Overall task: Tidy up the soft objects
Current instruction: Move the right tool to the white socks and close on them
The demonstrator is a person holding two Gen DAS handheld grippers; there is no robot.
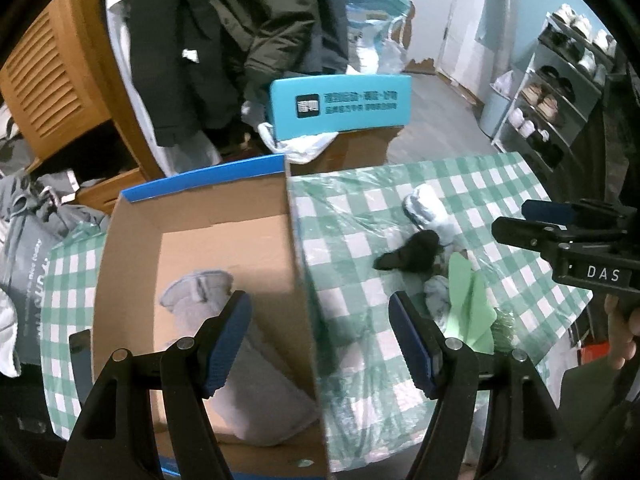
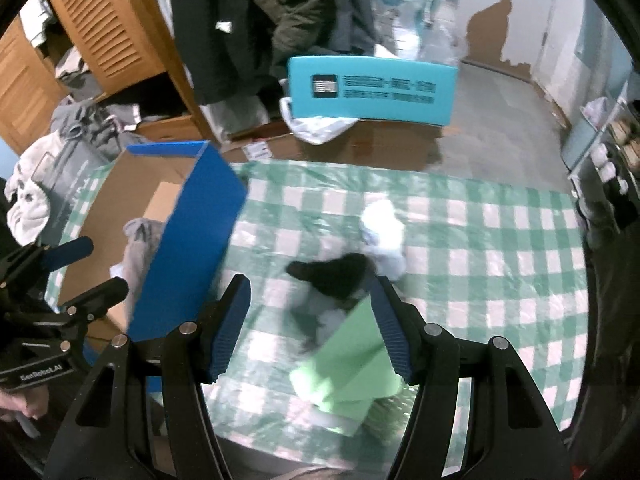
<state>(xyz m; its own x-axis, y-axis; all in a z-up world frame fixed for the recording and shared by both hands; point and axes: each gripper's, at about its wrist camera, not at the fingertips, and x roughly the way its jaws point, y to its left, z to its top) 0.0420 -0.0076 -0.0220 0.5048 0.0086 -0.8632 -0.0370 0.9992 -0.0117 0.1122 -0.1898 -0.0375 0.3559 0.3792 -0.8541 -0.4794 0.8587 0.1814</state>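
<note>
Room: cluttered, with dark coats hanging at twelve o'clock, a louvred wooden cabinet (image 1: 60,68) at ten o'clock and a shoe rack (image 1: 560,92) at two o'clock.
Surface: desk covered by a green-and-white checked plastic cloth (image 1: 500,208).

Left wrist view
Left claw (image 1: 320,344): released, jaws wide apart with nothing between the blue pads; it hangs over the right wall of the box.
Open cardboard box with blue outer sides (image 1: 192,240): at nine o'clock on the desk, open top facing up.
Grey folded soft garment (image 1: 248,380): lying inside the box, under the left pad.
Pile of soft things: at three o'clock on the cloth, well apart from the box.
White rolled sock (image 1: 424,208): top of the pile.
Black soft sock (image 1: 412,256): touching the white one, below it.
Light green folded cloth (image 1: 468,312): lowest of the pile, just beside the right pad.
Right claw (image 1: 516,216): enters at three o'clock, jaws apart, empty; a hand (image 1: 620,332) shows below it.
Turquoise printed carton (image 1: 340,104): beyond the desk at twelve o'clock.

Right wrist view
Right claw (image 2: 312,328): released, jaws spread, gripping nothing; the pile lies beneath, blurred.
Light green folded cloth (image 2: 352,368): at six o'clock, by the right pad.
Black soft sock (image 2: 336,276): centre, between the pad tips.
White rolled sock (image 2: 384,236): at one o'clock from the black one, touching it.
Box (image 2: 192,240): at nine o'clock, its blue wall facing the camera, grey garment (image 2: 140,248) inside.
Left claw (image 2: 84,268): at nine o'clock, jaws apart.
</note>
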